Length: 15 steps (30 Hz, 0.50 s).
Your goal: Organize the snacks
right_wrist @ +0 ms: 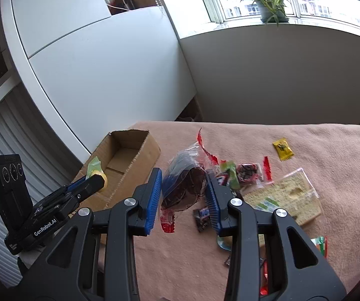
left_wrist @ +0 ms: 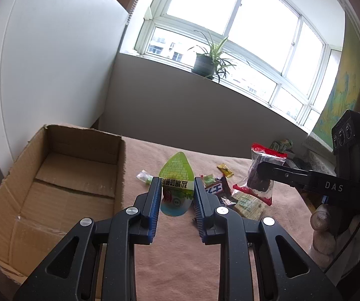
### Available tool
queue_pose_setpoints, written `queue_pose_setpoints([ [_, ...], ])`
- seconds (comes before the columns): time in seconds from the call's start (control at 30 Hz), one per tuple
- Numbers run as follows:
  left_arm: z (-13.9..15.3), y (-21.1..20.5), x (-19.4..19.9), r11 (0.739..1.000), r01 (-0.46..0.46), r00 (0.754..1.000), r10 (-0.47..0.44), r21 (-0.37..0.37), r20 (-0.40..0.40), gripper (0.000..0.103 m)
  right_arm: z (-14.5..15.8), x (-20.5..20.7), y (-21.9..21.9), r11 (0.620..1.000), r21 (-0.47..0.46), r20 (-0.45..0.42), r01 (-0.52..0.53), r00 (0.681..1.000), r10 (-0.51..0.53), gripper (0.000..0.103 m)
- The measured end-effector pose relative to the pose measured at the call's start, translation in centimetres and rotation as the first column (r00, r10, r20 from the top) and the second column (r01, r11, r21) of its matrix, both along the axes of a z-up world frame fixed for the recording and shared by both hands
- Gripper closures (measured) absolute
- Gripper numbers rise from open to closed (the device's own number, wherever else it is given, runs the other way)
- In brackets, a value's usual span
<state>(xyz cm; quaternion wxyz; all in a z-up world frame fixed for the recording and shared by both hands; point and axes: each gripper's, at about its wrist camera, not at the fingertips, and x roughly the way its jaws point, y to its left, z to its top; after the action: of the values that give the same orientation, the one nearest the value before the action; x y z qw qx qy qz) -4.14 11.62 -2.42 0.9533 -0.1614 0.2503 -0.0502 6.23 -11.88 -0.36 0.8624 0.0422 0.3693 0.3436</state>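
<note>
green drop-shaped jelly pouch [left_wrist: 177,188] and clear red-edged dark cake packet [right_wrist: 183,188] — both lifted off the blanket.

A pinkish-tan blanket [right_wrist: 305,175] covers the surface. On it sit an open cardboard box [left_wrist: 62,175] at the left and loose snacks: a small yellow packet [right_wrist: 283,149], a clear-wrapped pale cake slice [right_wrist: 287,195], small dark candy bars [right_wrist: 201,219] and green-wrapped sweets [left_wrist: 143,176].

Potted spider plant [left_wrist: 206,61] on the windowsill [right_wrist: 245,26], white cabinet [right_wrist: 99,70] at left, map [left_wrist: 343,92] on the right wall
</note>
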Motion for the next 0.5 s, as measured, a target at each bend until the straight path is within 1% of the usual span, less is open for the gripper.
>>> queue_pose_setpoints([
  [0.13, 0.0, 2.6, -0.8, 0.997, -0.075, 0.997, 0.075, -0.002, 0.017, 0.08, 0.6, 0.1, 4.0, 0.997, 0.012, 0.01, -0.072, 0.997, 0.072, 0.067],
  [0.3, -0.4, 6.3, -1.6, 0.984, -0.178, 0.984, 0.179, -0.013, 0.016, 0.08, 0.1, -0.1, 9.2, 0.989, 0.008, 0.015, -0.151, 0.988, 0.151, 0.068],
  [0.37, -0.6, 7.5, -2.0, 0.978, -0.208, 0.978, 0.208, -0.022, 0.013, 0.08, -0.1, -0.2, 11.3, 0.984, 0.004, 0.01, -0.178, 0.984, 0.178, 0.071],
  [0.5, -1.1, 8.6, -2.3, 0.97, -0.245, 0.97, 0.245, -0.005, 0.006, 0.08, -1.3, -0.1, 14.7, 0.975, -0.024, 0.007, -0.221, 0.975, 0.221, 0.071],
])
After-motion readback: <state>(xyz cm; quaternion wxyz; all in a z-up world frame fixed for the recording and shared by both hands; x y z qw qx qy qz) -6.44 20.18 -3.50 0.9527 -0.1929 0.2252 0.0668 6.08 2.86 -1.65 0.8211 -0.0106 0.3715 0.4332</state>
